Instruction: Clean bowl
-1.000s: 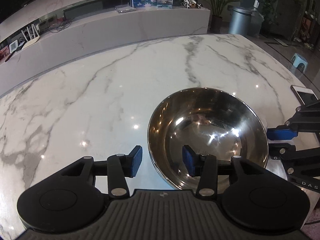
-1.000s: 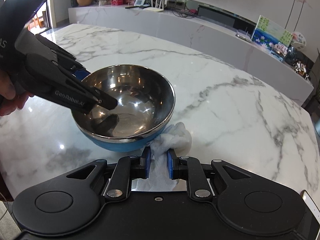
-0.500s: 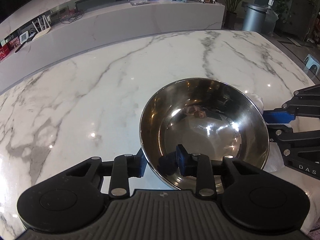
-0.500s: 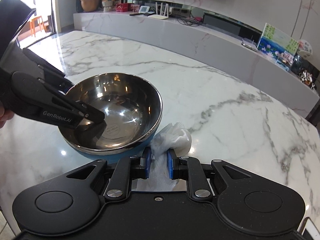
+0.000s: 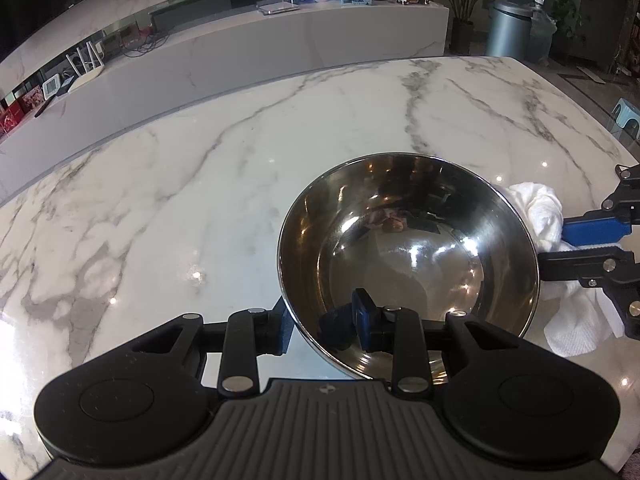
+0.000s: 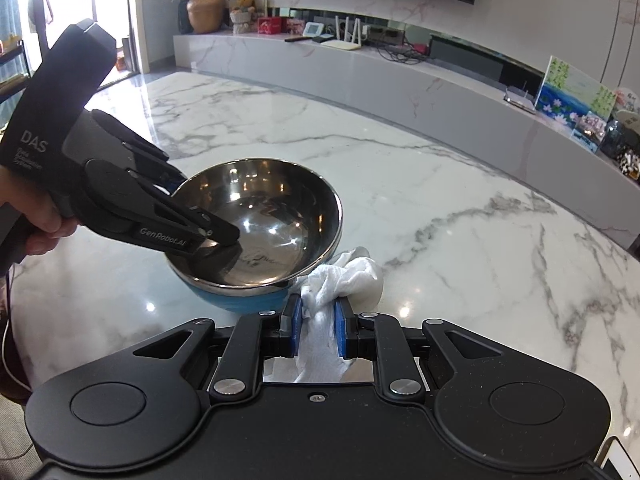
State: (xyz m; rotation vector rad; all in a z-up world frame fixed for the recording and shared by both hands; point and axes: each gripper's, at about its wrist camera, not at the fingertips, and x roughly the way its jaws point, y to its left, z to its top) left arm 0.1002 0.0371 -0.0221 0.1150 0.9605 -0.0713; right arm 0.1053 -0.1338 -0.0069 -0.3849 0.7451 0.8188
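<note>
A steel bowl (image 5: 408,240) with a blue outside (image 6: 256,236) is tilted above the marble table (image 5: 200,184). My left gripper (image 5: 322,326) is shut on the bowl's near rim, one finger inside and one outside; it also shows in the right wrist view (image 6: 216,240). My right gripper (image 6: 316,328) is shut on a crumpled white paper towel (image 6: 340,280), held just beside the bowl's outer wall. The towel also shows in the left wrist view (image 5: 540,208), to the right of the bowl.
The marble table (image 6: 440,216) spreads wide around the bowl. A long low marble cabinet (image 6: 400,80) with routers, pictures and ornaments stands beyond it. A phone corner (image 6: 620,460) lies at the table's near right. A bin (image 5: 510,28) and plant stand far right.
My left gripper has closed on the bowl's rim and lifted and tilted the bowl. My right gripper with the towel has drawn back slightly from the bowl.
</note>
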